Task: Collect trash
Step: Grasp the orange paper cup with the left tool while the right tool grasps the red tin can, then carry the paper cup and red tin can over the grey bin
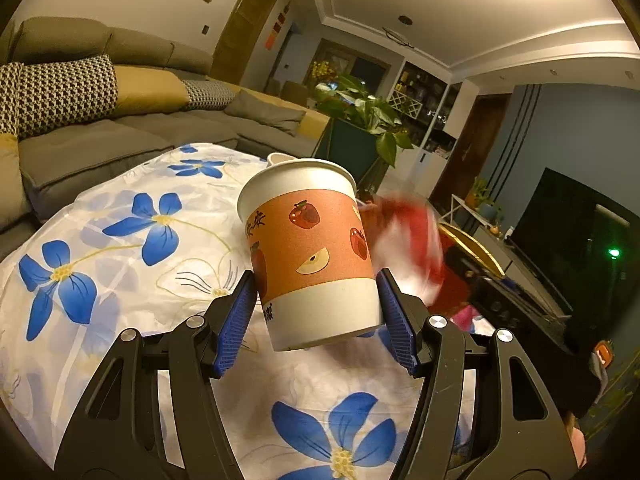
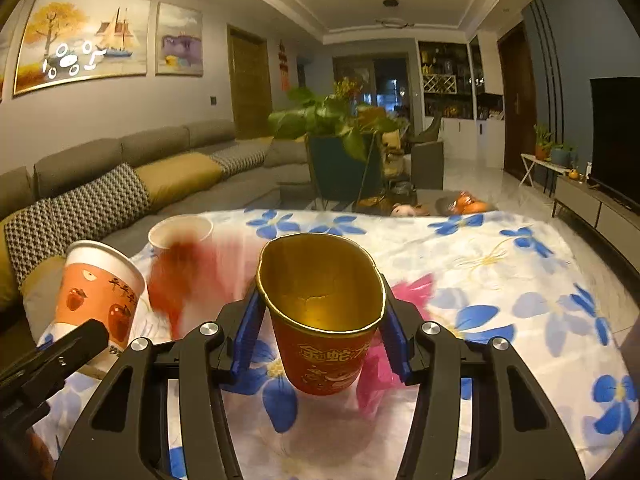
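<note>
My left gripper point(image 1: 316, 276) is shut on a white paper cup with an orange apple-print sleeve point(image 1: 308, 248), held tilted above the flowered tablecloth point(image 1: 120, 272). The same orange cup point(image 2: 100, 292) shows at the left of the right wrist view. My right gripper point(image 2: 320, 292) is shut on a red cup with a gold inside point(image 2: 324, 344), squeezing its rim oval. A blurred red and white thing point(image 1: 408, 236) point(image 2: 180, 288) lies between the two cups; what it is I cannot tell. A white cup point(image 2: 180, 232) point(image 1: 280, 158) stands farther back on the cloth.
A grey sofa point(image 2: 120, 184) with patterned cushions runs along the left. A potted plant in a dark planter point(image 2: 340, 152) stands beyond the table's far edge. A TV and low cabinet point(image 2: 608, 184) line the right wall. A pink patch point(image 2: 412, 292) shows behind the red cup.
</note>
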The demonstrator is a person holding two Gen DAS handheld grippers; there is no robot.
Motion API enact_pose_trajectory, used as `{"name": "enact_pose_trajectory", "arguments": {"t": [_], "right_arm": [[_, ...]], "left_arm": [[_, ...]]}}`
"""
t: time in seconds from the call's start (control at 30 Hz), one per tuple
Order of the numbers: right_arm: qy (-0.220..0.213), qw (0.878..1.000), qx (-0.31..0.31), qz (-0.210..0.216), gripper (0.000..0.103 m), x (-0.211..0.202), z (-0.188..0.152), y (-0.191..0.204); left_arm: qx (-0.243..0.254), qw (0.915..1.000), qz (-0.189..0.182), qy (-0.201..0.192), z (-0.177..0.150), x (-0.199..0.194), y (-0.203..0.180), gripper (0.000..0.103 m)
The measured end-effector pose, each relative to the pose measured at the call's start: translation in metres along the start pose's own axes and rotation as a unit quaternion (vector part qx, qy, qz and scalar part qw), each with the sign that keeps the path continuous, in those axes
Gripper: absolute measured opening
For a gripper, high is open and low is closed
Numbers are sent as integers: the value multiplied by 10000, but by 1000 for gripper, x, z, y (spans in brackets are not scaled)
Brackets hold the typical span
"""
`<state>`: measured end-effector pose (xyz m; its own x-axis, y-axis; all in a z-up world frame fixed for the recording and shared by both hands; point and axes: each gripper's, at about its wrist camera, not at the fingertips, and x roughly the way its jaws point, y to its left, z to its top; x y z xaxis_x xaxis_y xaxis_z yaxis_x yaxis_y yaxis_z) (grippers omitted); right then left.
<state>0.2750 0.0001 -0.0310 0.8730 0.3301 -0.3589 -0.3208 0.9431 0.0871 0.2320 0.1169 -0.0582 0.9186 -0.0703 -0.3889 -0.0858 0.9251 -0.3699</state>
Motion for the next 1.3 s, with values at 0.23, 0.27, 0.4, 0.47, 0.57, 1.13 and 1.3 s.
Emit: {"name": "enact_pose_trajectory", "arguments": {"t": [0.23,0.27,0.4,0.47,0.57,1.13,1.3], "right_arm": [[-340,9989,312,-71,53,-39,12,-29],[-380,9986,373,-50,53,-44,14,-33],[-539,9974,481,-52,53,-64,20,-46],[-617,9968,509,-55,53,-76,23,-52],[-723,9961,496,-134,53,-90,23,-60],[-984,9913,525,-695,53,-151,12,-112],[-1007,9890,555,-928,53,-163,10,-131]], "left_arm": [[102,9999,-67,-73,0,-12,-14,60],[125,9999,-74,-84,0,-13,-17,60],[253,9995,-135,-136,-1,-22,-32,60],[319,9992,-171,-172,-2,-27,-40,60],[400,9988,-225,-193,-3,-30,-50,60],[1072,9912,-770,-80,-15,-35,-134,60],[1280,9869,-982,-24,-23,-30,-168,60]]}}
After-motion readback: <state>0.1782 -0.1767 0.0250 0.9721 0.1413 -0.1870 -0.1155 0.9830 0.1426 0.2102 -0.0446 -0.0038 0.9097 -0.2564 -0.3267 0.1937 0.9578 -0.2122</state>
